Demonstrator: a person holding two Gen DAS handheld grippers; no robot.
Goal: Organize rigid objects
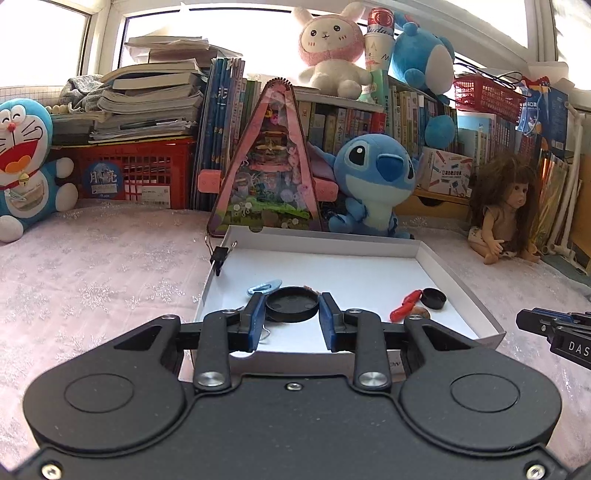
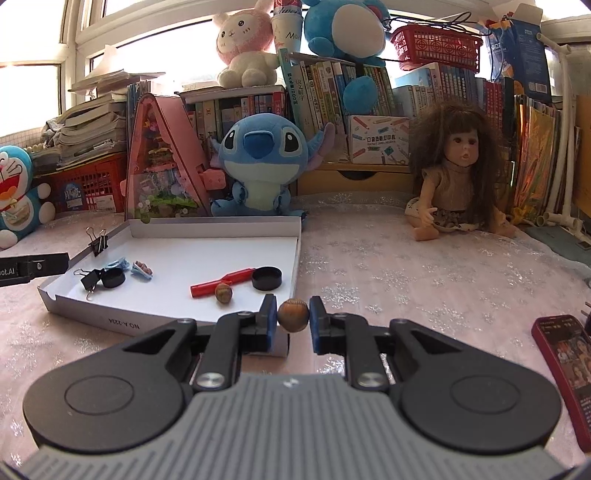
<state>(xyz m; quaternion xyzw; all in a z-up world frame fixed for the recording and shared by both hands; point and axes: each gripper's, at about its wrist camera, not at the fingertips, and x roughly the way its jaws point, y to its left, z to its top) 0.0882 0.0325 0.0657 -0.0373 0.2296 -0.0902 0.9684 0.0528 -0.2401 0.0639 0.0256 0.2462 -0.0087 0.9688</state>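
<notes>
Left gripper (image 1: 292, 308) is clamped on a black lid (image 1: 292, 303) over the white tray (image 1: 458, 284); right gripper (image 2: 293, 315) pinches a walnut (image 2: 293, 314) by the tray's corner. Both look light & hard; walnut's round, prob slippery, so squeeze across its middle.

Daylight floods in from the windows (image 1: 192, 26) behind the shelves, blown out to pure white; the plush toys up there stand partly backlit; the white tray (image 2: 207, 254) glares softly, with faint shadows under its contents; both views bow hard at the edges, corners darkened; focus holds sharp throughout, no motion blur.
</notes>
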